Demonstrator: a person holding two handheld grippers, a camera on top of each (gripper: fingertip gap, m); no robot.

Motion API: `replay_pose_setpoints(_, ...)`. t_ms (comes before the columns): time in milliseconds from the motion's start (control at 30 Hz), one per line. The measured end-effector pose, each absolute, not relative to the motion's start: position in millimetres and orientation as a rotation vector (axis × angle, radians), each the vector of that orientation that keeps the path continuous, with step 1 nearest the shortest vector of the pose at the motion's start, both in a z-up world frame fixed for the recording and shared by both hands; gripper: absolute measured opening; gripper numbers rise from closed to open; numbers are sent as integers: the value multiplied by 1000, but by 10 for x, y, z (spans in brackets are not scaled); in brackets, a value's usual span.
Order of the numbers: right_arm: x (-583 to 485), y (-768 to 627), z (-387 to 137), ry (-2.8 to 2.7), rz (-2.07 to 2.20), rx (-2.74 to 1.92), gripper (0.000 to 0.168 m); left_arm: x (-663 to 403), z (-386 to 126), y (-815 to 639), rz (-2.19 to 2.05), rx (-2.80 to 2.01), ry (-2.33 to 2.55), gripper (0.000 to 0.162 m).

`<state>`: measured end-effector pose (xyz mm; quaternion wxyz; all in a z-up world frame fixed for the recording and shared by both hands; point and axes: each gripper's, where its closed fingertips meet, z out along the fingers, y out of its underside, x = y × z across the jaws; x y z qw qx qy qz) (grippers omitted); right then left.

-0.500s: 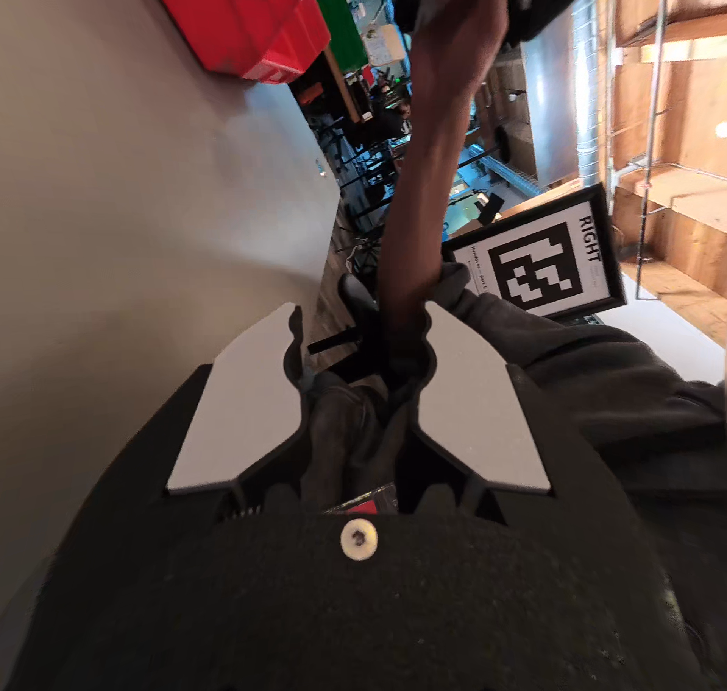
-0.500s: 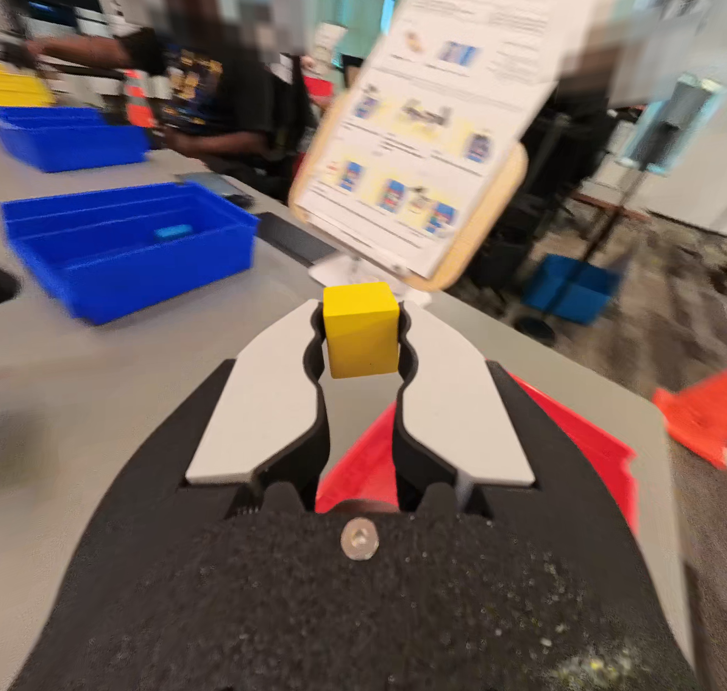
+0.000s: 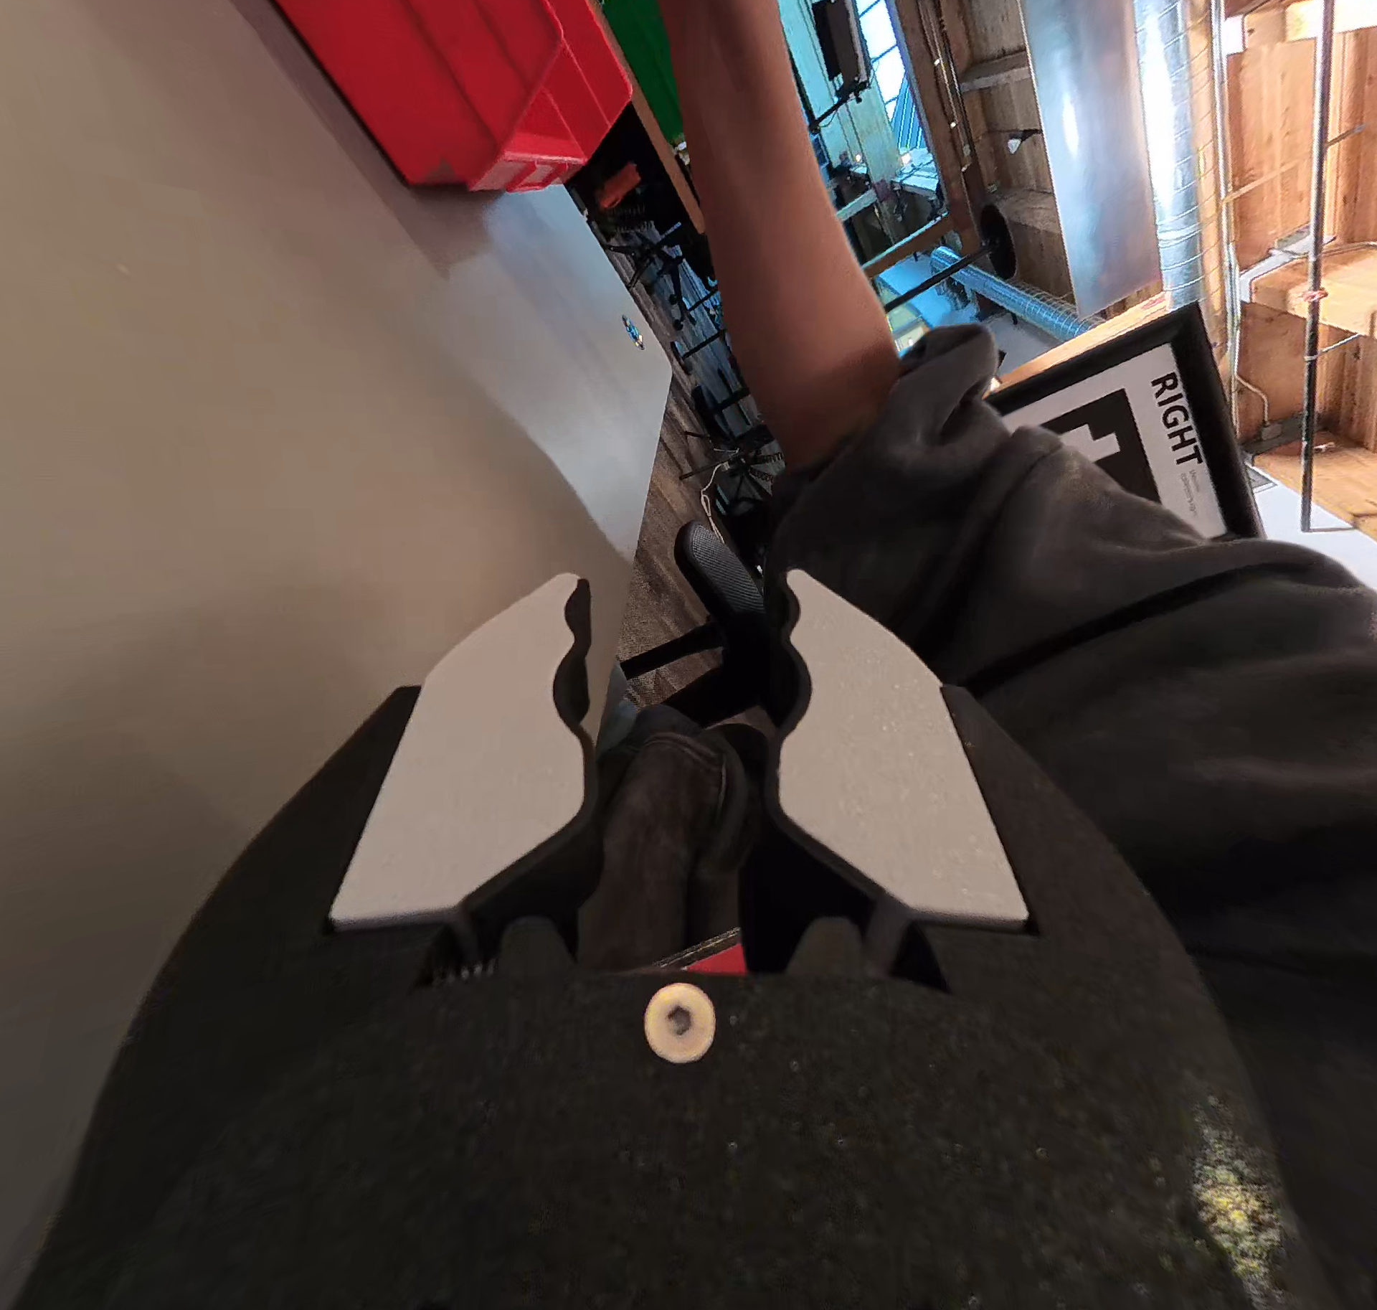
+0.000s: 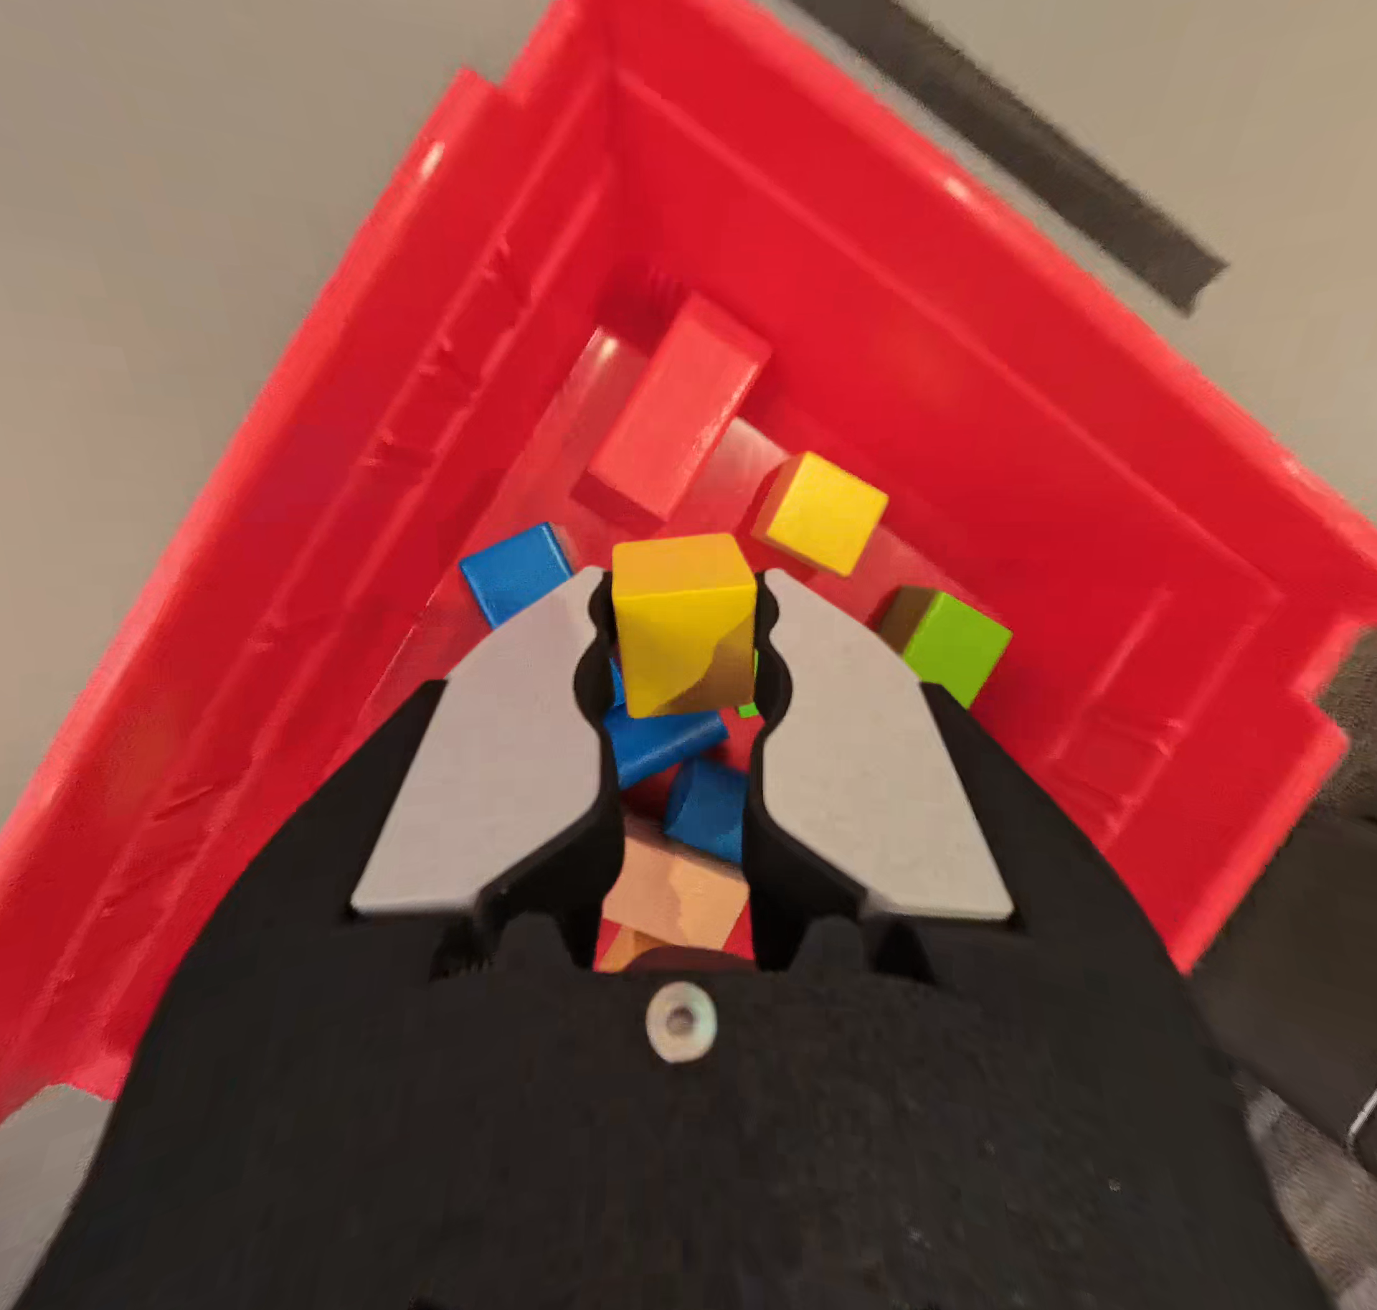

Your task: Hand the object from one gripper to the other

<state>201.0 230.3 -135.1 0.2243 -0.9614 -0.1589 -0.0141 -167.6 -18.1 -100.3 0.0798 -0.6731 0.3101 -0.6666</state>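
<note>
The right tongs (image 4: 682, 622) are gripping a yellow cube (image 4: 679, 622) between their tips, clamped on its two side faces, and are holding it in the air directly above the red bin (image 4: 969, 290). The bin is sitting on the grey table (image 4: 186, 156) and is containing loose blocks: a second yellow cube (image 4: 823, 512) at the far side, a green cube (image 4: 950, 644) to the right, a flat red block (image 4: 674, 409) at the far end, several blue blocks (image 4: 514, 573) and a tan block (image 4: 674, 901) near the tongs. The left tongs (image 3: 682, 648) are standing parted and are carrying nothing; between their tips only the floor and a chair are showing. They are pointing along the table edge toward the person's forearm (image 3: 767, 245) and dark sleeve (image 3: 1043, 603), with the same red bin (image 3: 462, 59) lying far off on the table (image 3: 223, 454). The right tongs are not appearing in the left wrist view, so the two tools are judged well apart. Assessment: the object is secured on the right side; the approach, the transfer grip by the left tongs and the release by the right are all remaining outstanding.
</note>
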Motion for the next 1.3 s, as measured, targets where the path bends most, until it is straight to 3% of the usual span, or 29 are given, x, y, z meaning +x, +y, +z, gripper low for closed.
replay_pose_setpoints(300, 1972, 2248, -1938, -604, 73, -2945, 35, -1706, -1049, -242, -1933, -2032, 1014, 46)
replay_pose_setpoints(500, 1953, 2277, -1960, -622, 26, -2902, 35, -1715, -1091, -222, -1860, -2040, 1051, 46)
replay_pose_setpoints(600, 2008, 2326, -1602, -539, -56, -2798, 67, -1724, -1078, -202, -1869, -2042, 1027, 46)
replay_pose_setpoints(733, 1802, 2169, -518, -369, -82, -2336, 61, -1774, -1032, -85, -1829, -2028, 966, 46)
replay_pose_setpoints(833, 1566, 1680, -131, -288, -108, -2091, 57, -1836, -936, 54, -1814, -2005, 886, 46)
replay_pose_setpoints(1033, 647, 601, -817, -214, 229, -1980, 55, -2021, -1149, 408, -1341, -2089, 911, 46)
replay_pose_setpoints(1167, 209, 267, -1005, -94, 561, -1908, 57, -2262, -1219, 700, -965, -2150, 928, 44)
replay_pose_setpoints(1300, 232, 265, -1075, -203, 338, -1921, 57, -2719, -927, 1168, -671, -2229, 864, 44)
